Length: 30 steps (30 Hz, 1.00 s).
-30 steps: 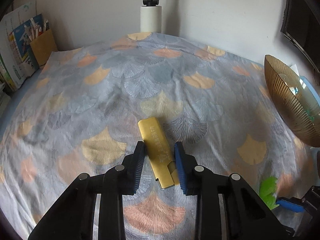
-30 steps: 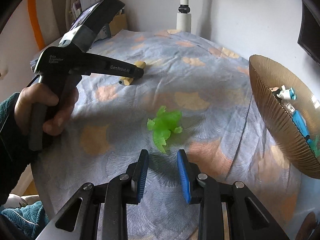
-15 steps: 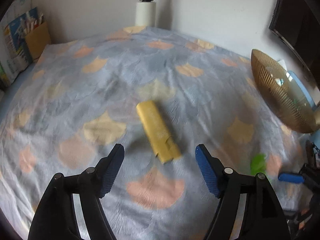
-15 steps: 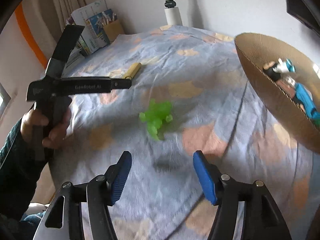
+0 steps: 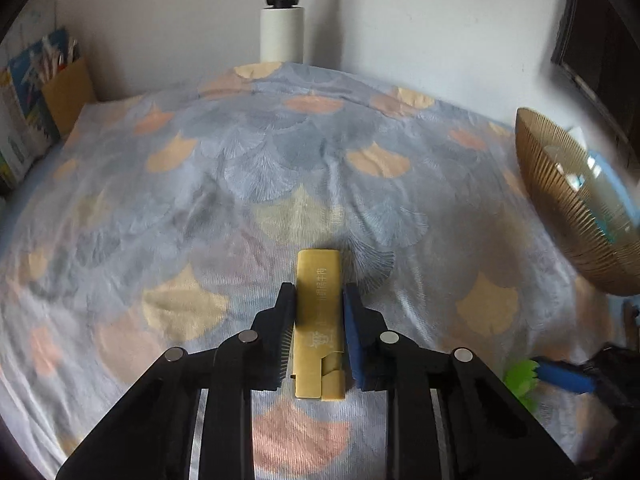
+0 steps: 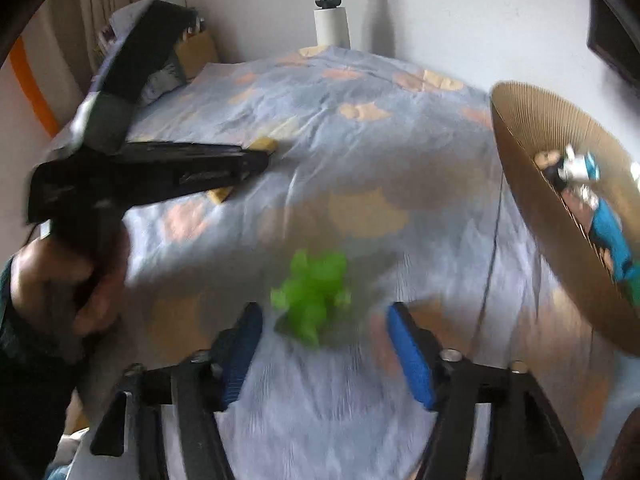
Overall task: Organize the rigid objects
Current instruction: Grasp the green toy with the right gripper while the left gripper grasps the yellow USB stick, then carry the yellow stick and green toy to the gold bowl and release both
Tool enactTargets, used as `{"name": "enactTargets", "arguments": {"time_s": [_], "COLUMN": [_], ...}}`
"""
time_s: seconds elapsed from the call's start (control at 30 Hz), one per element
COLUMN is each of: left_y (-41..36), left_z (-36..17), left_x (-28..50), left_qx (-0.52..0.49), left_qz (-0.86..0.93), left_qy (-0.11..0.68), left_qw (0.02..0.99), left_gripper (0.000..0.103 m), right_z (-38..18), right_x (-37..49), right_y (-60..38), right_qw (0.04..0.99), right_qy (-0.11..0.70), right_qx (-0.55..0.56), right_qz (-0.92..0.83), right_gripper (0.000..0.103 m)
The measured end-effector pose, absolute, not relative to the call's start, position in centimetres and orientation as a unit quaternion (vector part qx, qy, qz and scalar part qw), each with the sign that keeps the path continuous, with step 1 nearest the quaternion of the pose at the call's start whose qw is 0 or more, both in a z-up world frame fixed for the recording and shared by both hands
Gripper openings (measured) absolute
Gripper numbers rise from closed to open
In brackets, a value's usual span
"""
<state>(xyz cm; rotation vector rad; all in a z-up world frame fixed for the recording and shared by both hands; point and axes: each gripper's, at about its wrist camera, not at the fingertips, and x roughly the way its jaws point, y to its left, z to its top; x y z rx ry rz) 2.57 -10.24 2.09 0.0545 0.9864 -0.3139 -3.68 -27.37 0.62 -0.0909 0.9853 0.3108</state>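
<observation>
Gripping a flat yellow bar (image 5: 319,312) from both sides, the left tool (image 5: 318,300) has its jaws closed tight, the pads pressing the bar's long edges. That bar is golden yellow with small printed characters along its top and a notched near end. It lies lengthwise between the fingers on the tabletop (image 5: 200,200), which is covered by a blue-grey cloth printed with orange and cream fan shapes.

From the right wrist view, the left tool reaches in level from the left, held by a hand (image 6: 68,280) in a dark sleeve, its tip over the bar.

The right tool (image 6: 320,328) is partly open and its jaws are closing. A bright green toy (image 6: 314,298), lumpy and blurred, sits on the cloth just beyond and between the blue fingertips (image 6: 400,328); the pads stand apart from it.

At the right edge of the tabletop stands a ribbed golden bowl (image 6: 520,152), seen tilted. Inside it lie small toys (image 6: 580,172), blue and white among them. A white pole (image 5: 282,28) rises at the far edge.
</observation>
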Motion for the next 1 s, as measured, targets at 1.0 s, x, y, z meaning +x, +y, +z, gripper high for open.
{"name": "enactTargets", "arguments": {"time_s": [1.0], "left_y": [-29.5], "left_z": [10.0], "left_x": [0.9], "left_qx": [0.002], "left_qz": [-0.346], "left_qy": [0.404], "left_qw": [0.847], "left_gripper": [0.021], "right_z": [14.1], "right_x": [-4.9], "right_y": [-43.9], "right_qw": [0.927], "right_qy": [0.364], "right_qx": [-0.083], "right_qz": [-0.024], "right_gripper": [0.036]}}
